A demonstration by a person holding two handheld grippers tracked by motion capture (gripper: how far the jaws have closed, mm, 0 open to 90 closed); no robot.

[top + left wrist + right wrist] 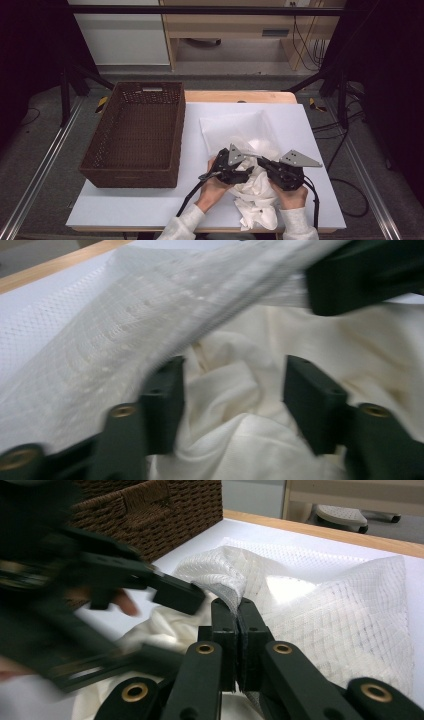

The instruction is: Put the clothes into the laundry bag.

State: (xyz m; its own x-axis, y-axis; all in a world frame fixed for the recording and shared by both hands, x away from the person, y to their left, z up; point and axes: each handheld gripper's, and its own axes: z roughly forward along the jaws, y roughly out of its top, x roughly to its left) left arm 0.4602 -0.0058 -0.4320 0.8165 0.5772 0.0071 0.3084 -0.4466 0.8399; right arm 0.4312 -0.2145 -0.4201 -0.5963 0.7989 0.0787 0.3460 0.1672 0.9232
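Note:
A white mesh bag (235,127) lies on the table's middle, its near edge lifted. My right gripper (238,610) is shut on that edge of the mesh bag (340,610) and holds it raised. A crumpled cream cloth (257,200) lies at the bag's mouth and trails to the table's front edge. My left gripper (234,385) is open, its jaws standing on either side of a fold of the cream cloth (240,430), under the lifted mesh (125,340). In the high view the left gripper (248,172) and right gripper (264,164) are close together over the cloth.
A brown wicker basket (135,132) stands on the left half of the table, with nothing seen in it; its corner is seen in the right gripper view (150,515). A white sheet (305,130) covers the table. Bare sheet lies right of the bag.

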